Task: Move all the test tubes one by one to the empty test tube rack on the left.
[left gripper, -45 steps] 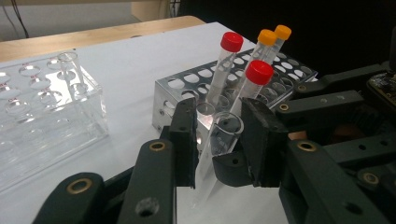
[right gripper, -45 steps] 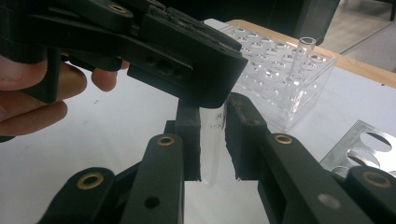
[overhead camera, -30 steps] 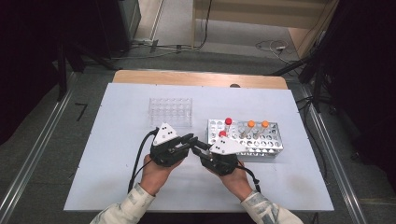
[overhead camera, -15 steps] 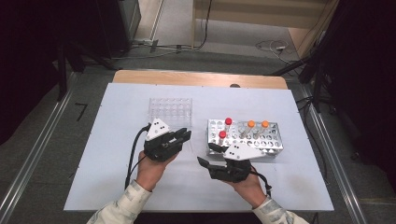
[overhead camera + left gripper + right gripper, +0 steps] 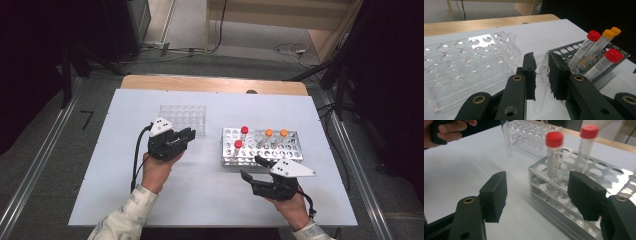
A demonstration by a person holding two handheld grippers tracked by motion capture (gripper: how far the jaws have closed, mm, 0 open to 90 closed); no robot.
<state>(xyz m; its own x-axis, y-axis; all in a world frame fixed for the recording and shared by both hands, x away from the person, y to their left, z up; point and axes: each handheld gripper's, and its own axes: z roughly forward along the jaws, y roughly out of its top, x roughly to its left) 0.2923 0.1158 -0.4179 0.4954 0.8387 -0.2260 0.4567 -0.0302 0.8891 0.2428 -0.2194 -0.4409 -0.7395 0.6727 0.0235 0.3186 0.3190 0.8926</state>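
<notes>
My left gripper [image 5: 189, 136] is shut on a clear uncapped tube [image 5: 541, 82], held upright between its pads [image 5: 530, 72] just right of the clear acrylic rack [image 5: 183, 119]. That tube also shows in the right gripper view [image 5: 506, 140], under the person's left hand [image 5: 449, 130]. The metal rack [image 5: 285, 150] holds two red-capped tubes [image 5: 244, 131] [image 5: 238, 145] and two orange-capped tubes [image 5: 268, 133]. My right gripper [image 5: 250, 167] sits in front of the metal rack. Its jaws have just been opening and stand wide with nothing between them [image 5: 539, 190].
The white table top [image 5: 210, 190] has free room in front of both racks. Its wooden far edge [image 5: 215, 84] lies beyond the acrylic rack. Cables trail from both grippers toward the person.
The two grippers were together at the centre; the right one has drawn back toward the front right and opened. The left one has shifted left with the tube.
</notes>
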